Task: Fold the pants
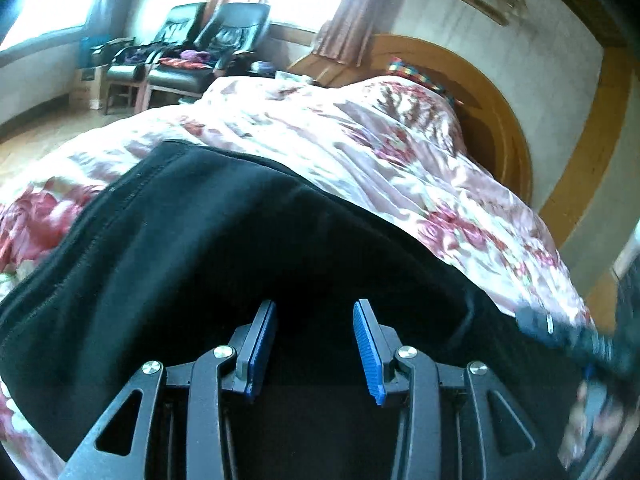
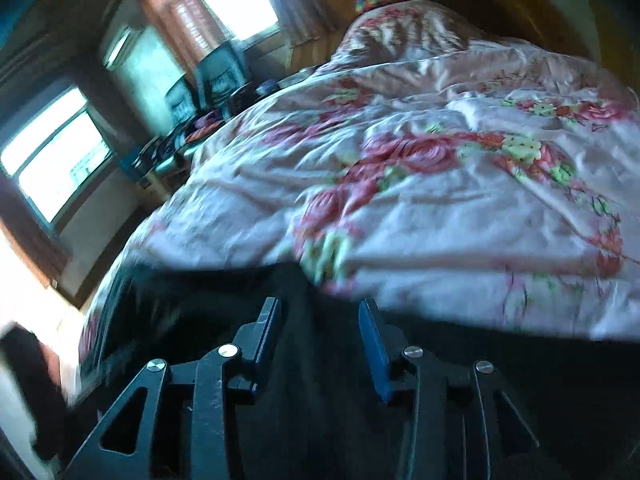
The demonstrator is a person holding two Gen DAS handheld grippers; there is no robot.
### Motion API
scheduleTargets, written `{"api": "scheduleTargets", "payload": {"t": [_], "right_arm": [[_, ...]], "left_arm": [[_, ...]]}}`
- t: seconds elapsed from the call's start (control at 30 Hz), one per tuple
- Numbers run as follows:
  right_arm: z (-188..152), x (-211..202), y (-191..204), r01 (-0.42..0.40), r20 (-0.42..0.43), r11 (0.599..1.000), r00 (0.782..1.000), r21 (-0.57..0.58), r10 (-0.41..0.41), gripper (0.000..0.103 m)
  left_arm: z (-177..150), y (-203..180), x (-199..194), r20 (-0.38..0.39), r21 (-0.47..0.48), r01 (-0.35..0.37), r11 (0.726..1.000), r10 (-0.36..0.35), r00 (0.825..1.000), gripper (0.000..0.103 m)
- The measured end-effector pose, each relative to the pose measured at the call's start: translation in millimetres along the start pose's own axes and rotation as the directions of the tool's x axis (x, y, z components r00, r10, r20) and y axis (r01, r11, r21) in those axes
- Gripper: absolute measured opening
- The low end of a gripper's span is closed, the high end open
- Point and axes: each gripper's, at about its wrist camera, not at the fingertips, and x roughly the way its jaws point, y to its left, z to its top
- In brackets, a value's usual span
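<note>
1. Black pants [image 1: 224,240]: spread on the floral quilt [image 1: 360,140] at the near edge of the bed, one stitched edge running far-left
2. My left gripper [image 1: 314,312]: blue pads [image 1: 366,344] apart, nothing between them, hovering over the dark cloth
3. My right gripper [image 2: 320,312]: fingers apart, empty, above the pants [image 2: 224,300]; view blurred
4. Step, as I judge it: reaching for a grasp before a fold
5. Next move calls for lowering both grippers onto one edge and closing together
</note>
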Motion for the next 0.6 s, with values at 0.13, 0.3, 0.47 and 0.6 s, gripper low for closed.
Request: {"api": "scheduleTargets", "payload": {"t": [0.13, 0.3, 0.47, 0.6], "right_arm": [[-16.5, 16.2, 20.6, 0.012, -0.046, 0.992, 0.999, -0.122, -0.017, 0.027], [-8.1, 58.1, 13.5, 0.108, -0.121, 0.985, 0.985, -0.131, -0.124, 0.011], [-15.0, 26.4, -3.1, 0.023, -0.072, 0.998, 0.997, 0.060, -0.019, 0.032], [-44.6, -34.6, -5.7, 0.043, 0.035, 0.996, 0.998, 0.084, -0.046, 0.055]], "left_arm": [[3.3, 1.8, -1.0, 0.041, 0.035, -0.098, 0.995, 0.097, 0.994, 0.039], [7.0, 21.6, 9.6, 0.022, -0.006, -0.147, 0.989, 0.147, 0.989, 0.019], [1.9, 14.6, 2.1, 0.056, 0.003, -0.144, 0.990, 0.144, 0.988, 0.024], [-8.1, -1.0, -2.9, 0.053, 0.039, -0.137, 0.990, 0.134, 0.989, 0.031]]}}
